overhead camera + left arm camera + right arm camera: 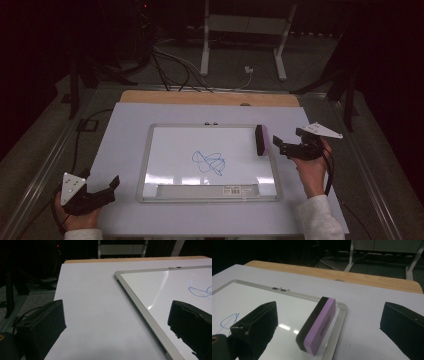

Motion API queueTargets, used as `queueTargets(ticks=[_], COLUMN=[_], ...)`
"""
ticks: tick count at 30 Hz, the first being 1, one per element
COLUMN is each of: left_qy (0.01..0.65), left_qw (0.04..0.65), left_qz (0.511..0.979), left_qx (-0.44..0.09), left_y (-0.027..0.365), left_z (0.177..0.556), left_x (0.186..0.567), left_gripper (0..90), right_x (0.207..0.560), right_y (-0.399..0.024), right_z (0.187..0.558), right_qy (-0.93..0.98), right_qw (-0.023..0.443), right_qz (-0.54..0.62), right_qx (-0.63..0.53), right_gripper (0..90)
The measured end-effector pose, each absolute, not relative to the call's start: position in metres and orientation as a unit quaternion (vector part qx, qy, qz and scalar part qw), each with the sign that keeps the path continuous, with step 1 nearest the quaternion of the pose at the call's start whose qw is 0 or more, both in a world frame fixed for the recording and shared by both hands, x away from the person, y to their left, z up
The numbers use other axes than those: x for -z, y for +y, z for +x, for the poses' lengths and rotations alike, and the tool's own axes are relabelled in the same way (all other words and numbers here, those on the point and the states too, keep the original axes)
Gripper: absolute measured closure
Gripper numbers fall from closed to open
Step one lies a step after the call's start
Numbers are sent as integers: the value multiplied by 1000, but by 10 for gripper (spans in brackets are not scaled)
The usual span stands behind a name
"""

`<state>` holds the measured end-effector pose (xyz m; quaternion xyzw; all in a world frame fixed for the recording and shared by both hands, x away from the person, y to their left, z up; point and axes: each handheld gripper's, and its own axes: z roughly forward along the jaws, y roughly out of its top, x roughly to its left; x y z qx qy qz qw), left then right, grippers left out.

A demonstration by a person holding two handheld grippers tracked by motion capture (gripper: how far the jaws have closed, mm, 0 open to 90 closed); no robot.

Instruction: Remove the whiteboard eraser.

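The right gripper hovers with its jaws spread wide just off the right edge of the whiteboard, facing the eraser, which stands on its long side at the board's far right corner, purple face outward, black felt toward the blue scribble near the board's middle. To do the pickup well, the person should probably bring the jaws level across the eraser's two broad faces, centre them along its length, then close firmly so it does not tip against the frame. The left gripper, also wide open and empty, rests near the table's near left corner, beside the board.
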<state>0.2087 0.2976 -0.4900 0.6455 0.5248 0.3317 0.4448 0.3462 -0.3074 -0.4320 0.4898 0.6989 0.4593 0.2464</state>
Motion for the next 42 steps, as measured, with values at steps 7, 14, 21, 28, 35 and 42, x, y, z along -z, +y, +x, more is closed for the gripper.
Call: queueTargets(ticks=[7,14,21,28,35,42], left_qy=[524,522,520,519,518,518], left_qw=[444,444,442,443,442,442], left_qz=[647,648,652,653,654,655], left_qx=[-331,-331,-330,-329,-329,-328], left_y=[297,297,296,296,295,295], left_z=[209,209,210,210,210,210], left_x=[491,491,491,491,491,492], left_gripper=[21,21,21,21,21,21], right_x=[439,446,457,471,477,482], right_y=[-299,-295,-296,-296,-292,-288], right_z=[363,371,382,391,396,397], right_qy=[702,701,701,702,702,703], right_qw=[237,227,209,175,166,171], right_qz=[497,507,527,550,558,566], right_qx=[-451,-447,-433,-417,-411,-395], right_gripper=[15,15,32,104,171,271])
